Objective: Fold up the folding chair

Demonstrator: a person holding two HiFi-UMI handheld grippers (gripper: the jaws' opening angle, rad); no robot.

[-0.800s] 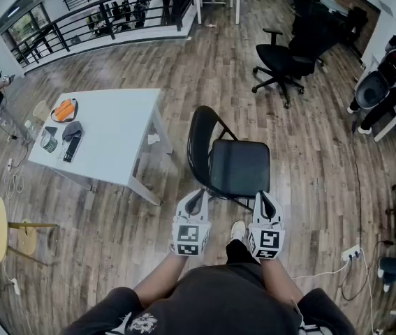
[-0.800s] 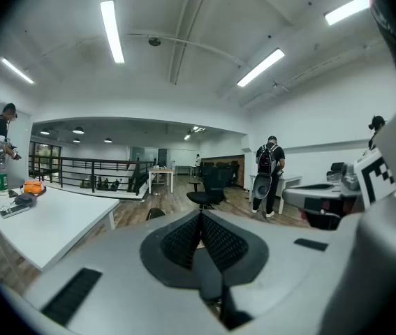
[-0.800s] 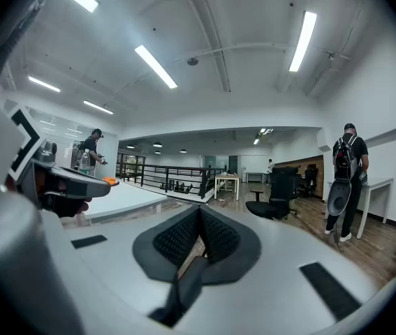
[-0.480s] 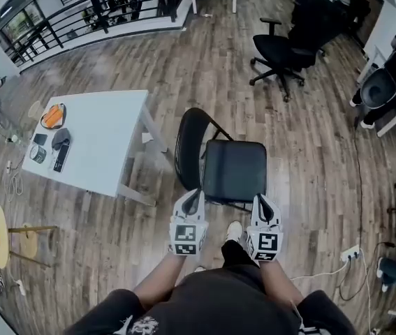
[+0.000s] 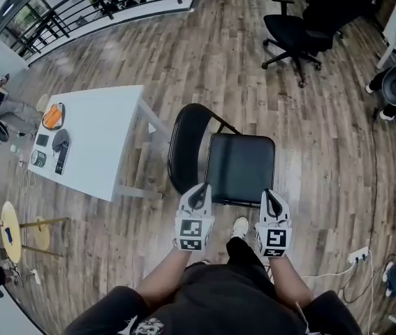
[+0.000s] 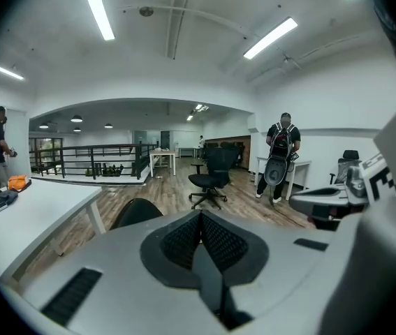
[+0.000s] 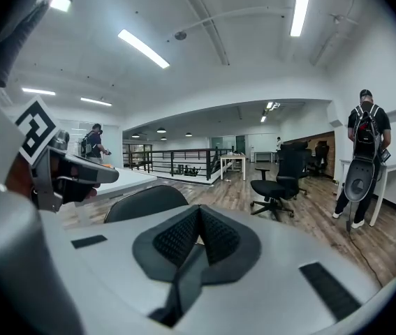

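— Which step is this?
— Only the approach. The left gripper [image 5: 199, 190] and right gripper [image 5: 270, 195], both with jaws pressed together on nothing, hover at the near edge of the folding chair [image 5: 225, 162], which stands open on the floor beside the white table [image 5: 96, 135].
— Next?
— Probably parting the jaws, catching the seat [image 5: 242, 167] or backrest [image 5: 182, 149] and swinging them together.
— Any change?
— Grippers barely; the office chair [image 5: 295, 30] has slid up the head view.

The black folding chair [image 5: 239, 167] had a matt padded seat and thin dark metal tubing. The brown wood-plank floor [image 5: 184, 54] shone faintly. The white rectangular table [image 5: 103, 138] looked smooth and matt.
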